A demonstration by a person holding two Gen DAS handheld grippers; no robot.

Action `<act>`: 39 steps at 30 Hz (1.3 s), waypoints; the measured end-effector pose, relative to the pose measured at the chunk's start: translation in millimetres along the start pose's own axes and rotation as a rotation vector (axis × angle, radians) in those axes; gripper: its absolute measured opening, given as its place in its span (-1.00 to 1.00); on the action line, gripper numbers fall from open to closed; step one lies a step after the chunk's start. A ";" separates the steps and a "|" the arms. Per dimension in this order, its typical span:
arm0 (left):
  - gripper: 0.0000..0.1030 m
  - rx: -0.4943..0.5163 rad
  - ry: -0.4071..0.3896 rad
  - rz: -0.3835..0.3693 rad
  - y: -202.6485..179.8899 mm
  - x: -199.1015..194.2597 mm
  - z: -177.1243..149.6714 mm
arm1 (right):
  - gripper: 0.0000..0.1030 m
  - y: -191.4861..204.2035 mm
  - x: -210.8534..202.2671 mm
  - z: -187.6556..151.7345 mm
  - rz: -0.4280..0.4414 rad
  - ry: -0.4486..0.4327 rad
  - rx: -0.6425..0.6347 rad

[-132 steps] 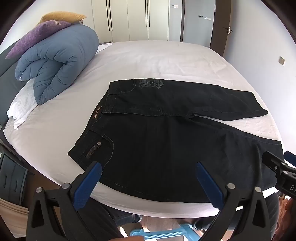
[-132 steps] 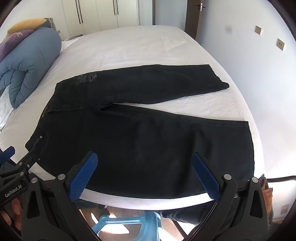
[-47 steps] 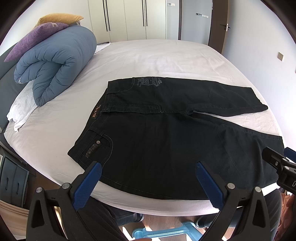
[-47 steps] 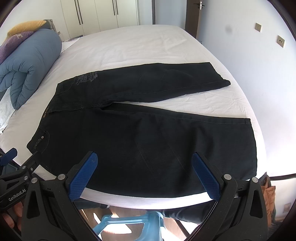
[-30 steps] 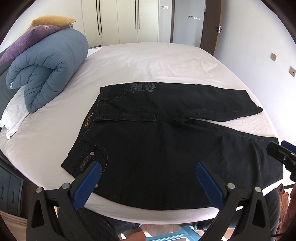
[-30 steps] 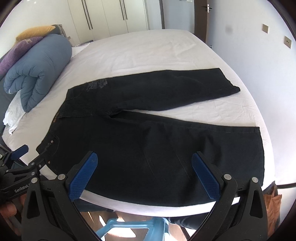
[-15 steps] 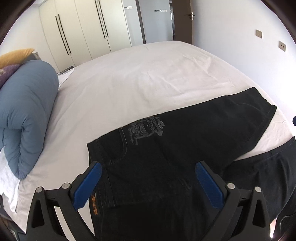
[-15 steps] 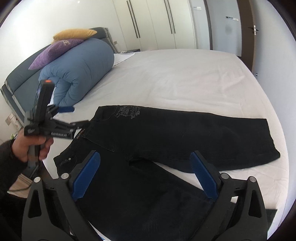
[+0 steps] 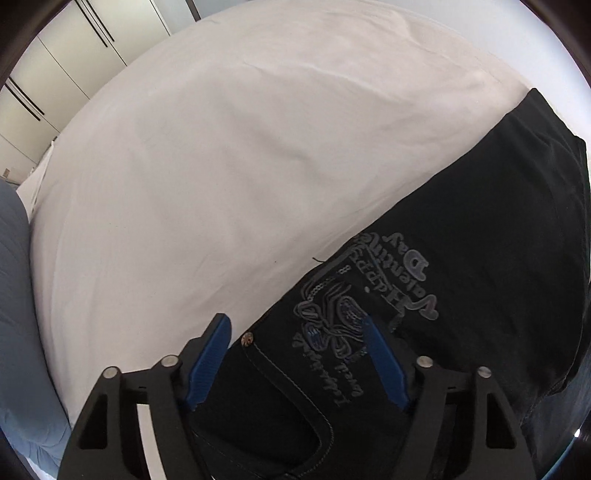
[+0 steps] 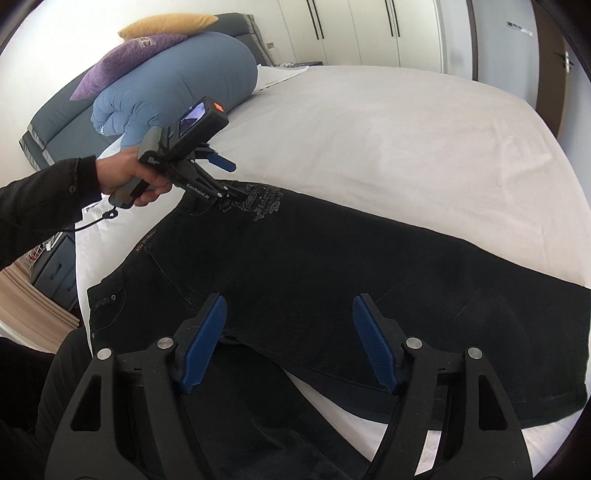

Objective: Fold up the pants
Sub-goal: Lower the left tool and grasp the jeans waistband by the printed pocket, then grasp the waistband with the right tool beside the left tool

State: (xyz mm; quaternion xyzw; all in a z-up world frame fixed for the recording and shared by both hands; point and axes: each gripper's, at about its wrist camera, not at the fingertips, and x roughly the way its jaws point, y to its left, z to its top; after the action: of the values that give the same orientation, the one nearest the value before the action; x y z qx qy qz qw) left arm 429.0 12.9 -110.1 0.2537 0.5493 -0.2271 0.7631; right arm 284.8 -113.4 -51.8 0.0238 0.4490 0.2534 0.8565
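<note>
Compared with the frame half a second before, both cameras sit closer to the black denim pants [image 10: 332,273]. The left wrist view then showed the whole far leg and a rolled blue quilt [image 10: 177,85] on the left; now it shows mainly the printed pocket area and bare white bed sheet [image 9: 221,147]. The fingers of both grippers stood wider then.

Count: one pair of pants, two grippers, one blue quilt roll, one purple pillow [image 10: 125,62], one yellow pillow [image 10: 166,24].

The left gripper [image 9: 297,354] points steeply down over the far waistband corner. Its blue-padded fingers are closing, partly open; denim lies below the gap, and the pads do not press it. One pad is over the sheet, the other over the pocket print. A person's hand [image 10: 129,181] in a dark sleeve holds this gripper.

The right gripper [image 10: 290,339] is above the crotch area, fingers closing, partly open, holding nothing.

The pants lie flat on the bed, legs spread apart, with grey script and a butterfly motif [image 9: 328,325] on the far hip and a metal rivet [image 9: 246,338] at the pocket corner.
</note>
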 end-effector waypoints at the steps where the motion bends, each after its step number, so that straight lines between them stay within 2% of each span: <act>1: 0.36 -0.009 0.013 -0.020 5.4 6.0 1.2 | 0.36 -1.9 7.9 1.5 0.006 0.009 0.002; 5: 0.35 -0.029 0.045 -0.098 19.1 21.2 2.0 | 0.36 -4.4 24.1 2.4 0.047 0.025 0.008; 7: 0.18 -0.035 0.074 -0.149 21.1 31.0 0.8 | 0.36 -1.3 27.1 -0.7 0.058 0.030 0.005; 8: 0.16 -0.030 0.075 -0.157 19.6 32.8 -0.3 | 0.36 2.5 31.4 -0.7 0.057 0.033 -0.002; 11: -0.16 -0.020 0.077 -0.176 14.3 32.1 -0.5 | 0.36 7.6 40.7 2.2 0.064 0.039 -0.015; 12: -0.52 -0.020 0.068 -0.174 11.6 29.7 -1.4 | 0.36 10.8 40.9 4.7 0.067 0.036 -0.020; 14: -0.80 -0.017 0.054 -0.170 4.8 22.9 -0.3 | 0.36 14.6 43.3 12.4 0.073 0.032 -0.027; 17: -0.84 -0.019 -0.010 -0.125 -7.5 7.1 -11.2 | 0.26 14.8 47.1 27.4 0.085 0.031 -0.027; 20: -0.86 -0.038 -0.108 -0.095 -19.0 -18.6 -28.2 | 0.22 10.8 56.4 52.0 0.090 0.032 -0.045; 24: -0.86 0.016 -0.211 -0.024 -46.3 -52.8 -59.5 | 0.06 20.8 77.0 87.6 0.073 0.068 -0.158; 26: -0.86 0.061 -0.246 0.015 -60.5 -64.7 -71.4 | -0.10 28.8 88.4 102.8 0.065 0.085 -0.230; 28: -0.86 0.075 -0.277 0.025 -70.8 -77.0 -80.9 | -0.17 37.8 100.7 116.6 0.042 0.107 -0.300; 32: -0.86 0.088 -0.317 0.039 -70.8 -91.7 -94.9 | -0.18 42.6 126.3 134.4 0.024 0.169 -0.371; 36: -0.86 0.095 -0.330 0.031 -79.8 -87.1 -98.5 | -0.18 42.5 148.6 140.1 -0.005 0.232 -0.425; 39: -0.86 0.082 -0.338 0.022 -72.6 -91.8 -108.6 | -0.19 41.0 166.0 138.6 -0.034 0.292 -0.458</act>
State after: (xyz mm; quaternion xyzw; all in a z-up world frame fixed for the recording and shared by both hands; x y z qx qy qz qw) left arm 278.1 32.6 -61.6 0.2489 0.4004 -0.2804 0.8361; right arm 453.9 23.7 -83.9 -0.2148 0.4990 0.3347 0.7700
